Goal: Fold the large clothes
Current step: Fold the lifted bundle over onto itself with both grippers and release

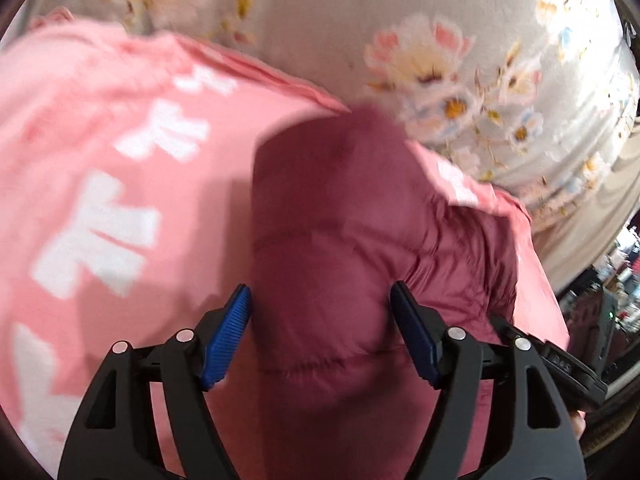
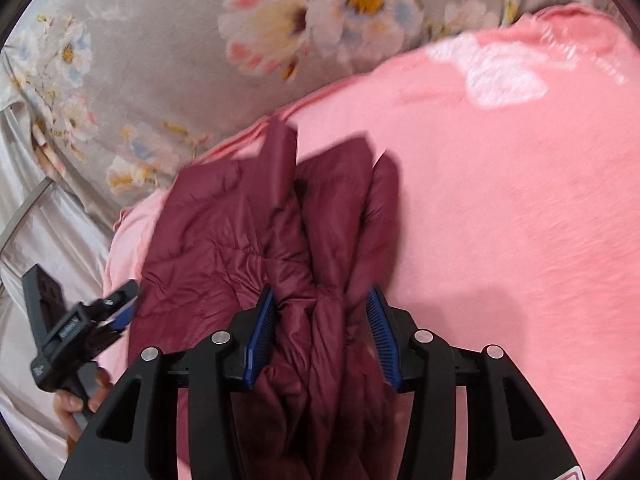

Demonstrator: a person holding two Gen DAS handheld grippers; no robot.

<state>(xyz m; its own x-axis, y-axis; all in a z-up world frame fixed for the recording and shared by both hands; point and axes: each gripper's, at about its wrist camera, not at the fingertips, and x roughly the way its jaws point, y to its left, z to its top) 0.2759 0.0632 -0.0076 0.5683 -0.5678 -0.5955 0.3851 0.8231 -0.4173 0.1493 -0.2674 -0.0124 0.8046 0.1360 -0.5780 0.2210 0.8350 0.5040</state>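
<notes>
Left gripper (image 1: pixel 320 320): its jaws stood apart, the blue pads (image 1: pixel 224 344) on either side of a puffed panel of the maroon quilted jacket (image 1: pixel 340 220); the left pad's tip lay at the fabric's edge and the right pad showed a thin gap, so nothing was clamped.
Right gripper (image 2: pixel 320 328): its jaws stood apart too, with bunched folds of the jacket lying between the pads; cloth brushed the left pad, but a gap showed at the right one and no pinch was visible.
Maroon quilted jacket: it lay crumpled on the pink blanket (image 2: pixel 500 220), directly under both grippers, its folds running away from the right wrist camera.
Pink blanket: it was spread beneath the jacket, with blurred white characters printed on it in the left wrist view.
Floral sheet (image 2: pixel 160 80): grey with pale flowers, it lay beyond the blanket's far edge.
Hand (image 2: pixel 76 404): at the lower left of the right wrist view, fingers wrapped the left gripper's handle.
Sharpness: both views were smeared by motion.
</notes>
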